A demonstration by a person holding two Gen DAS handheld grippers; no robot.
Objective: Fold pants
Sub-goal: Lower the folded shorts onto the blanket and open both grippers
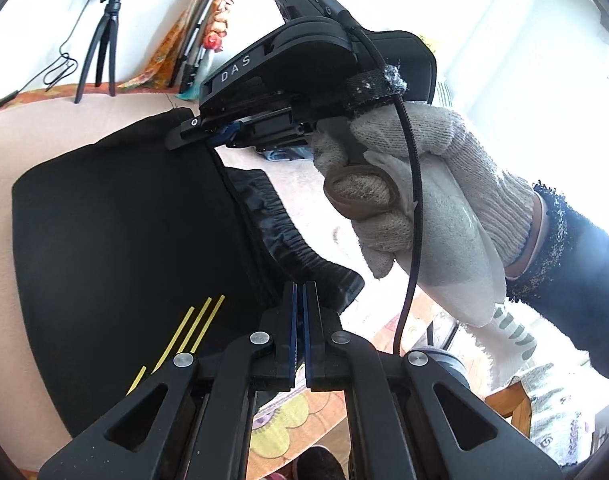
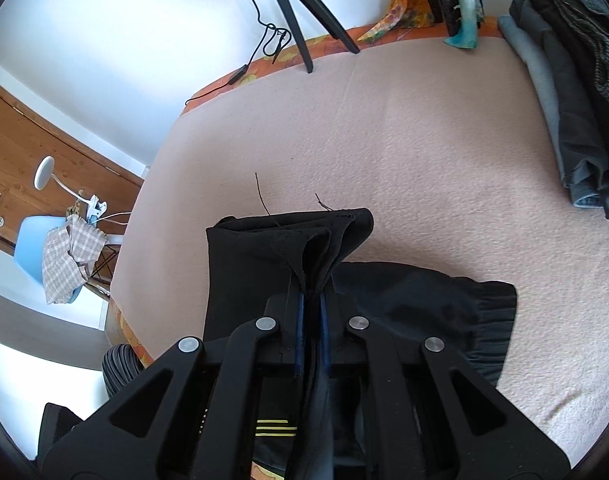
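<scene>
1. Gripping the black pants (image 2: 288, 256), the right claw (image 2: 313, 300) has its two blue-padded fingers closed on a bunched fold of the cloth, near the hem end, which stands up just ahead of the fingertips with loose threads sticking out of it
2. Seen from the left claw's camera, that same right claw (image 1: 208, 134) sits ahead and above, pinching the far edge of the pants (image 1: 124, 220), and a hand in a white knit glove (image 1: 416, 184) holds its black handle, with a dark sleeve (image 1: 576, 264) behind the glove
3. The left claw (image 1: 299, 292) is closed, its fingers almost touching each other; the pants lie right at its tips, but whether any cloth is caught between the pads I cannot tell
4. The pants' gathered waistband (image 1: 288, 236) lies just ahead of the left claw's tips, and three thin yellow stripes (image 1: 192, 328) run across the cloth to the left of that claw
5. From the right claw's camera the waistband (image 2: 488, 320) spreads out to the right of the fingers, lying on the pink bed cover (image 2: 384, 140)
6. A pile of grey and dark clothes (image 2: 564, 92) lies well apart, far ahead and to the right of the right claw
7. A black tripod (image 2: 300, 12) stands at the far edge of the bed, beyond the right claw
8. A blue chair (image 2: 36, 248) with a checked cloth (image 2: 70, 256) draped on it stands off to the left of the right claw
</scene>
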